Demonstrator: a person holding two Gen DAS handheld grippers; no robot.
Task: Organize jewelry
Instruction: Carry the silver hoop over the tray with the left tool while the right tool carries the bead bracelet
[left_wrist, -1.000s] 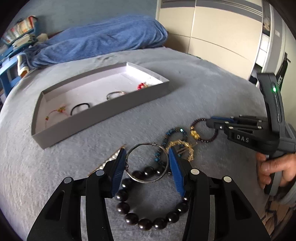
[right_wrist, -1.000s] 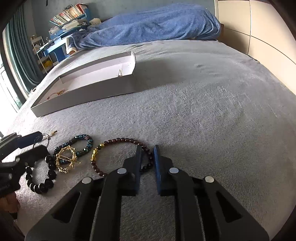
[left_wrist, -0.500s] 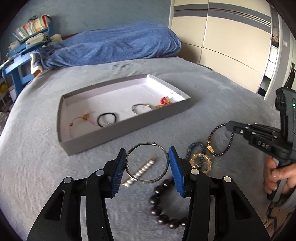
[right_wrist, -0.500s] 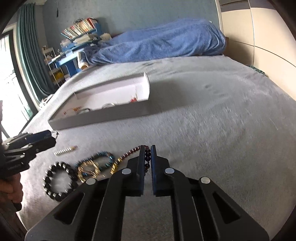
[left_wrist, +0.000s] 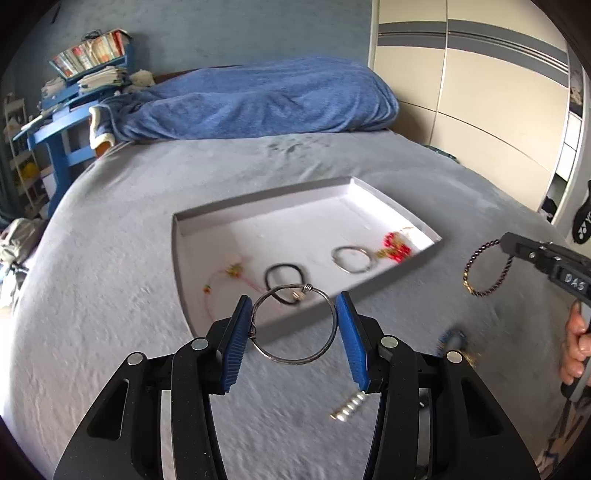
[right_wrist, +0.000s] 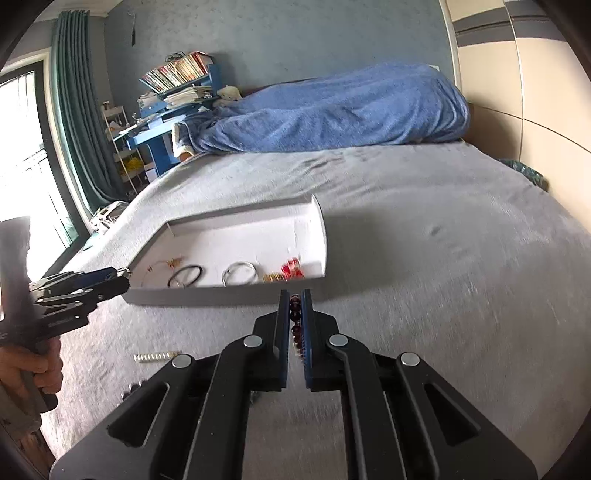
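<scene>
We see the left tool (left_wrist: 293, 332) holding a thin metal bangle (left_wrist: 294, 325) by its rim between two blue pads, raised above the grey bed (left_wrist: 110, 258) just in front of the near wall of the shallow white tray (left_wrist: 391, 206). The right tool (right_wrist: 295, 321) is closed narrowly on a dark beaded bracelet (left_wrist: 487, 267), which hangs as a loop from its tip to the right of the tray; in the right wrist view only a few beads (right_wrist: 294, 314) show between the pads. Inside the tray lie a pink cord bracelet (left_wrist: 225, 275), a black band (left_wrist: 284, 275), a silver ring bangle (left_wrist: 351, 258) and a red and gold piece (left_wrist: 395, 247). A short pearl strand (left_wrist: 349, 402) rests on the bed below the left tool. A blue blanket (left_wrist: 258, 99) lies at the far end of the bed.
</scene>
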